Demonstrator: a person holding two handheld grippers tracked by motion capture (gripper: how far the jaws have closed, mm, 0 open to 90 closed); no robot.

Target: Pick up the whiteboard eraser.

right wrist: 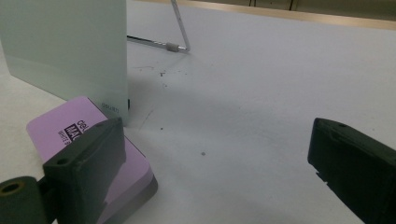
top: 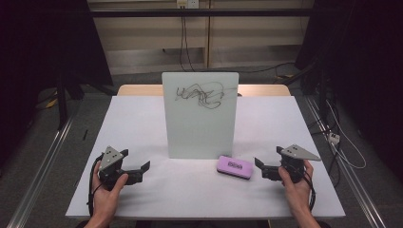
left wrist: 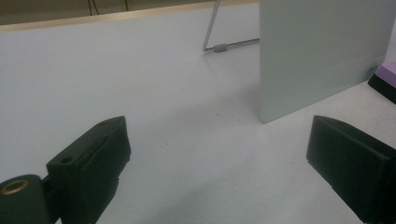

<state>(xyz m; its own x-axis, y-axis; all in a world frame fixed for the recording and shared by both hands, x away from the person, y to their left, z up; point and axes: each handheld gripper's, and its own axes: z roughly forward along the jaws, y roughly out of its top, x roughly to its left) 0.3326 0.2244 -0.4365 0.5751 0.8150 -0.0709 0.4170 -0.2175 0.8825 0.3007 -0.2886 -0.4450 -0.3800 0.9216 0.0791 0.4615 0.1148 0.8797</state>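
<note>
Eraser, pink, lies on the table just right of the whiteboard's foot. Left gripper rests well left of it, jaws wide, empty. Right gripper sits just beside its right end, jaws wide, empty. Board scribble is illegible.

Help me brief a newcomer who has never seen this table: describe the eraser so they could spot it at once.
Find the upright whiteboard with black scribbles standing mid-table. At the foot of its right bottom corner, on the white table and just ahead of the open right gripper, lies the eraser. It is a flat, rounded block, the one lilac thing there, with a dark printed label on top and a dark underside.
</note>
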